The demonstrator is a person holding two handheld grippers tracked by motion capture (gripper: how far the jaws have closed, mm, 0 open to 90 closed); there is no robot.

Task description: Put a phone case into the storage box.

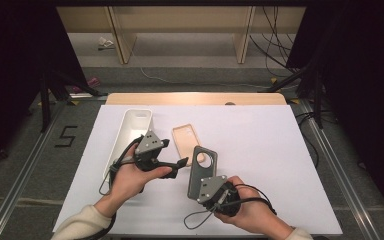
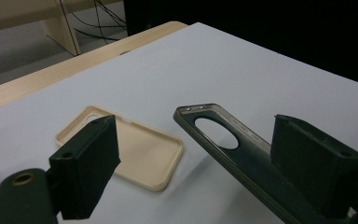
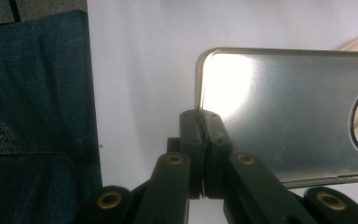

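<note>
My right gripper point(image 3: 201, 126) is shut on one long edge, near a corner, of a grey phone case point(image 3: 289, 116) with a large round camera hole. In the high view the grey phone case point(image 1: 203, 170) is at centre, held by the right gripper point(image 1: 202, 192), and it looks lifted off the white sheet. A beige phone case point(image 1: 186, 140) lies flat just beyond it. My left gripper point(image 1: 175, 152) is open beside both cases. In the left gripper view, the left gripper point(image 2: 200, 172) has the grey case point(image 2: 223, 140) running past its right jaw, and the beige case point(image 2: 126, 149) lies behind its left jaw.
A long white tray point(image 1: 135, 125) sits on the left of the white sheet point(image 1: 260, 145), behind the left hand. The wooden table edge point(image 1: 195, 98) runs along the back. The person's jeans point(image 3: 37, 116) are at the near table edge.
</note>
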